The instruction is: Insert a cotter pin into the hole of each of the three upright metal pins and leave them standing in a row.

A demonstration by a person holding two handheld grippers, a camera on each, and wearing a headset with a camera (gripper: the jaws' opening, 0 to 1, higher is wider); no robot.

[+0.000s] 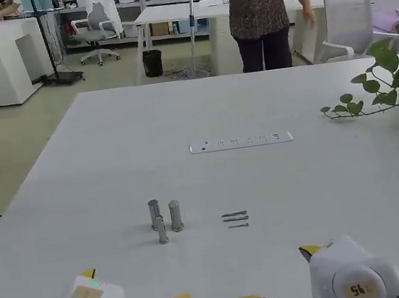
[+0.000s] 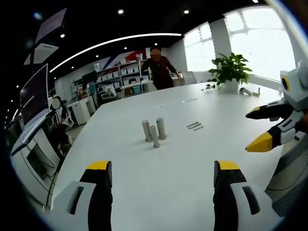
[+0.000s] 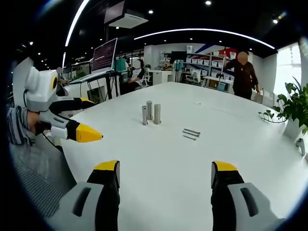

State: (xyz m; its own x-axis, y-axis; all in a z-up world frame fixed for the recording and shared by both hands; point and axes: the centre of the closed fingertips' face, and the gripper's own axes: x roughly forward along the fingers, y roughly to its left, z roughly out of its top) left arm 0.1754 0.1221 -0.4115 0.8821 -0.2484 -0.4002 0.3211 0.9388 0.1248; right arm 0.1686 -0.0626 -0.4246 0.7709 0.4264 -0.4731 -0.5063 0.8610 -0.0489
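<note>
Head view, table (image 1: 82, 208): white, 1.
Head view, metal pins (image 1: 175, 215): 3, upright, in a tight cluster at mid-table; two stand side by side, one in front.
Head view, cotter pins (image 1: 234, 219): 3, lying flat, stacked parallel, to the right of the metal pins and apart from them.
Head view, left gripper (image 1: 134, 288): low left, jaws spread, nothing between them.
Head view, right gripper (image 1: 280, 278): low right, jaws spread, nothing held.
Head view, other: 1 power strip (image 1: 240, 142) further back on the table, 1 plant (image 1: 388, 73) at the right edge, 1 person (image 1: 262, 8) standing beyond the table.
Left gripper view, left gripper (image 2: 162, 166): 2 yellow-tipped jaws wide apart over bare table.
Left gripper view, task things: 3 metal pins (image 2: 154, 136) ahead, 3 cotter pins (image 2: 195, 126) right of them; right gripper (image 2: 252, 130) at the right edge, jaws parted.
Right gripper view, right gripper (image 3: 165, 166): 2 jaws wide apart, empty.
Right gripper view, task things: 3 metal pins (image 3: 149, 110) ahead, 3 cotter pins (image 3: 191, 133) nearer and to the right; left gripper (image 3: 94, 119) at the left, jaws parted.
</note>
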